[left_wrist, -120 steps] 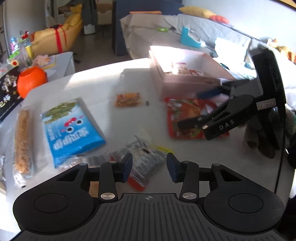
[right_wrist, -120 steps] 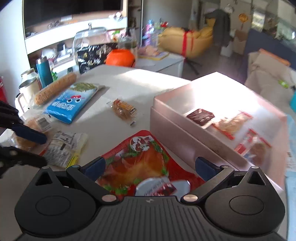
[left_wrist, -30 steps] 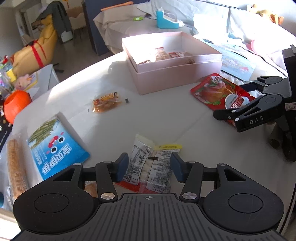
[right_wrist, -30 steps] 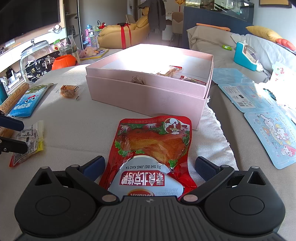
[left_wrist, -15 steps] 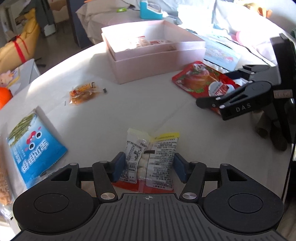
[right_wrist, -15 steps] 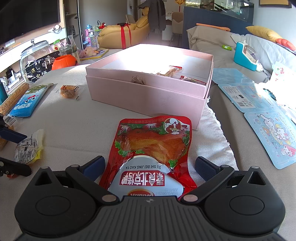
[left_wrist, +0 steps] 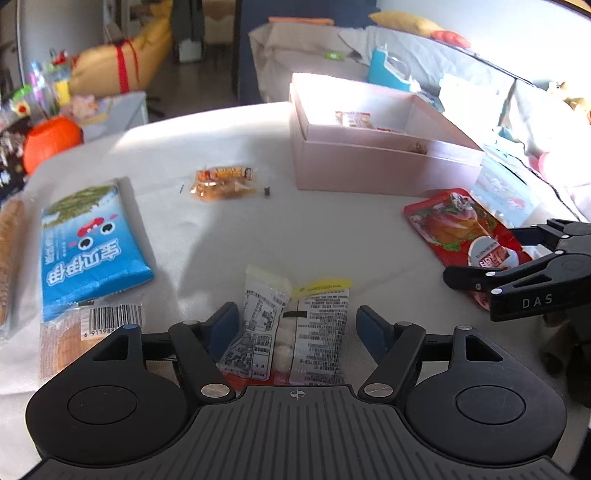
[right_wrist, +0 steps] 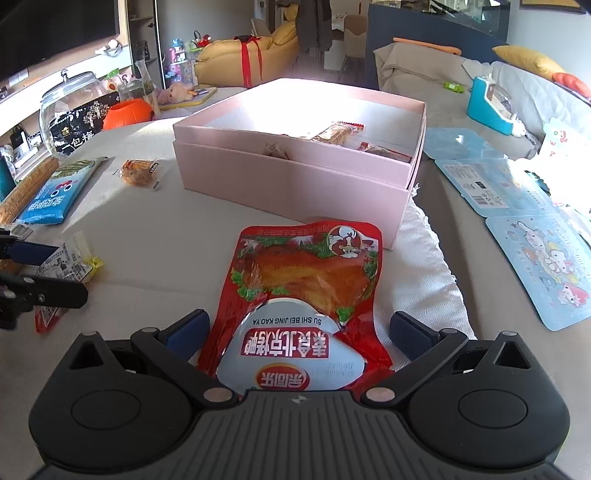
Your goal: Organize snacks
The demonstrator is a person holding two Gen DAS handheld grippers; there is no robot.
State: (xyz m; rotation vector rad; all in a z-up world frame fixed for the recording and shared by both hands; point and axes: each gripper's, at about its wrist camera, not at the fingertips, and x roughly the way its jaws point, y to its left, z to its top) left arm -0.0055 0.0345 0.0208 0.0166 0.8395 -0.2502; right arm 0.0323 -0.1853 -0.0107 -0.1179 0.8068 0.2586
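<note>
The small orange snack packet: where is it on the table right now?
In the left wrist view, the small orange snack packet lies alone on the table, left of the pink box and up-right of the blue snack bag.

Sunlit living room, grey sofa (right_wrist: 524, 85) with yellow cushion (right_wrist: 532, 61), dark television (right_wrist: 55, 33), yellow beanbag (right_wrist: 240, 55)

Non-task stuff: orange pumpkin-shaped container (right_wrist: 127, 112) at 10 o'clock past the table edge, glass jar (right_wrist: 66, 99) left of it. Yellow armchair with red ribbon (right_wrist: 243, 51) at 12. Teal dispenser (right_wrist: 489, 105) at 2, cartoon sticker sheets (right_wrist: 543, 254) at 3.
</note>
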